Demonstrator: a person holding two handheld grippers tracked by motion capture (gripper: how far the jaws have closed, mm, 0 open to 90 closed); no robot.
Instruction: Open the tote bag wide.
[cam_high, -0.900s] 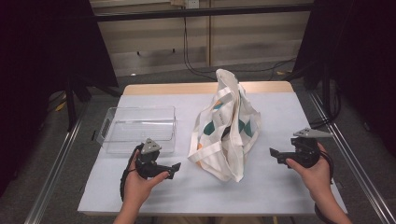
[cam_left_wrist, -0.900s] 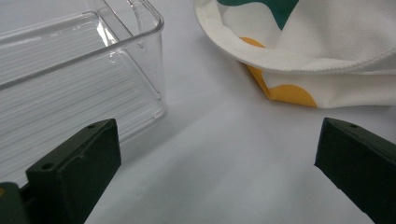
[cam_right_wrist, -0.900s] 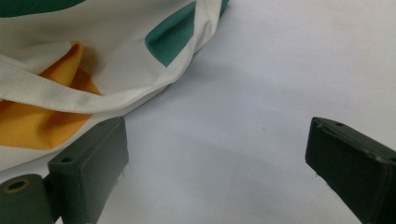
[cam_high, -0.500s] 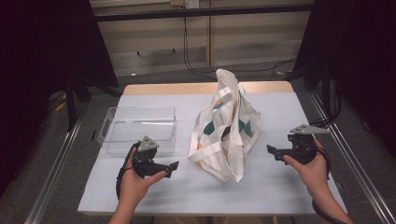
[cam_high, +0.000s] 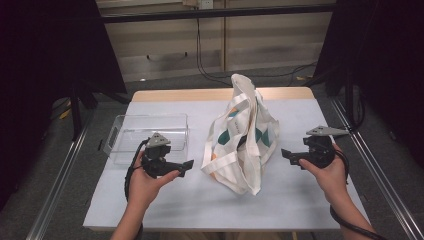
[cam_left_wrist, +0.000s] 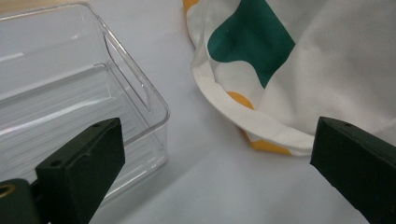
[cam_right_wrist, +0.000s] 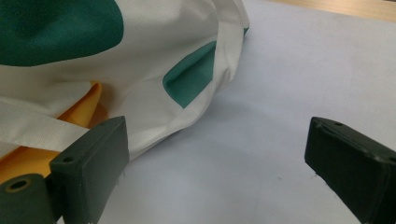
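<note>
soft cloth bag (cam_high: 245, 137) will sag and fold, so take it by a strap, both left gripper (cam_high: 189, 165) and right gripper (cam_high: 286, 154) jaws wide open, empty

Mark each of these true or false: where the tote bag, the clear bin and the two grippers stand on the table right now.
1. The tote bag lies between the two grippers. True.
2. The clear plastic bin holds a folded cloth. False: nothing shows inside it.
3. The left gripper is clamped on the bag's handle. False: its jaws stand open, short of the bag.
4. The right gripper is open and points toward the bag. True.
5. The bag is plain white. False: it bears green and orange patches.
</note>
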